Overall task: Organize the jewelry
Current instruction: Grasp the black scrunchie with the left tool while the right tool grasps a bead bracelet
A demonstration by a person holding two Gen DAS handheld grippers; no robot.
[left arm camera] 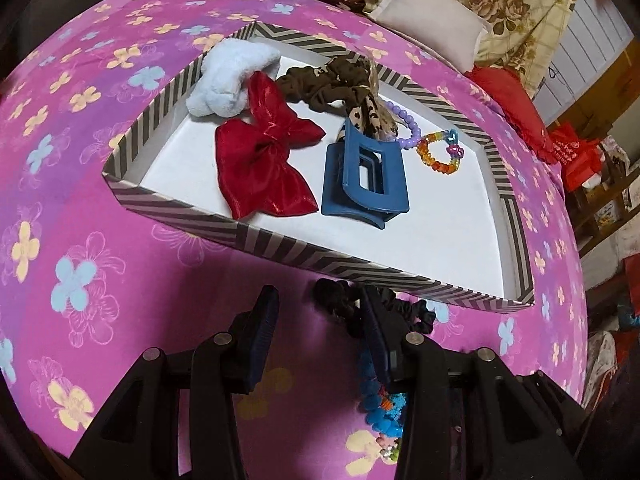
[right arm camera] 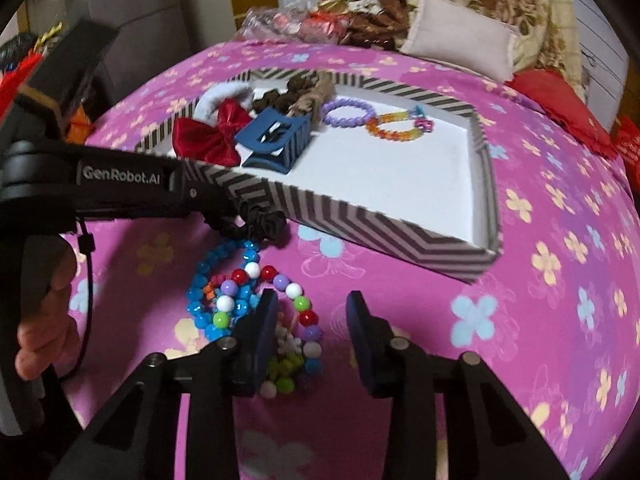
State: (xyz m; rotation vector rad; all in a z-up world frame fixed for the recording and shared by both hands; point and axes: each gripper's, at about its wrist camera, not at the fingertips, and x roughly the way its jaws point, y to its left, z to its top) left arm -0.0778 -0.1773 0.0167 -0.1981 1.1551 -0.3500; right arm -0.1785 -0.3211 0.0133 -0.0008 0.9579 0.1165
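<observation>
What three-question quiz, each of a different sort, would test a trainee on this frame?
1. True or false: the black scrunchie lies inside the striped tray.
2. Which item sits in the tray? A) blue claw clip B) blue bead bracelet C) multicolour bead bracelet
3. Fill in: the left gripper's fingers are ____.

Key: 1 false, it lies on the bedspread beside the tray; 2 A; 3 open.

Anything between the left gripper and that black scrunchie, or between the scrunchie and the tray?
Nothing blocks the open left gripper; the black fabric scrunchie lies at its fingertips. Only the striped cardboard tray's near wall stands between scrunchie and tray floor, so lift over it.
</observation>
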